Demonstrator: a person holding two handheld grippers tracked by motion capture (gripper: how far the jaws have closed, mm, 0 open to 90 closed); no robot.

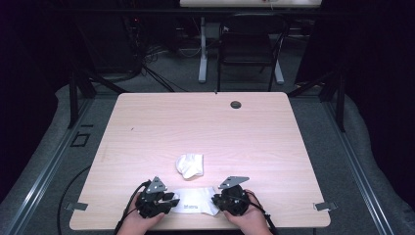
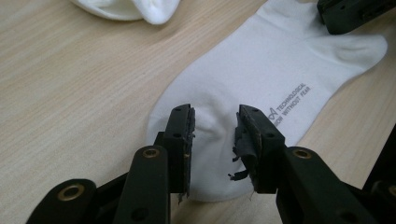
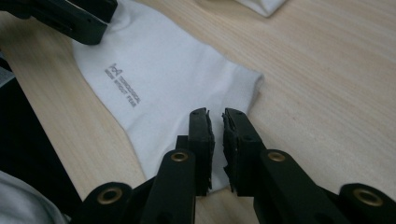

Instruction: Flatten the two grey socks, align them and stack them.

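A flat white sock (image 1: 195, 207) with grey lettering lies near the table's front edge, between my two grippers. My left gripper (image 1: 172, 199) hovers low over one end of the sock (image 2: 280, 60); in the left gripper view the gripper (image 2: 215, 133) has its jaws apart, with flat fabric showing in the gap. My right gripper (image 1: 214, 199) is at the other end of the sock (image 3: 159, 84). In the right gripper view the gripper (image 3: 217, 135) has its jaws nearly together, a thin slit between the pads, tips over the sock's edge. A second white sock (image 1: 190, 165), folded into a bundle, lies just beyond.
The wooden table (image 1: 161, 122) has a dark cable hole (image 1: 236, 104) at the back. A black chair (image 1: 249, 44) and a white desk leg (image 1: 202, 49) stand beyond the far edge. The folded sock (image 2: 135, 9) sits close behind the flat one.
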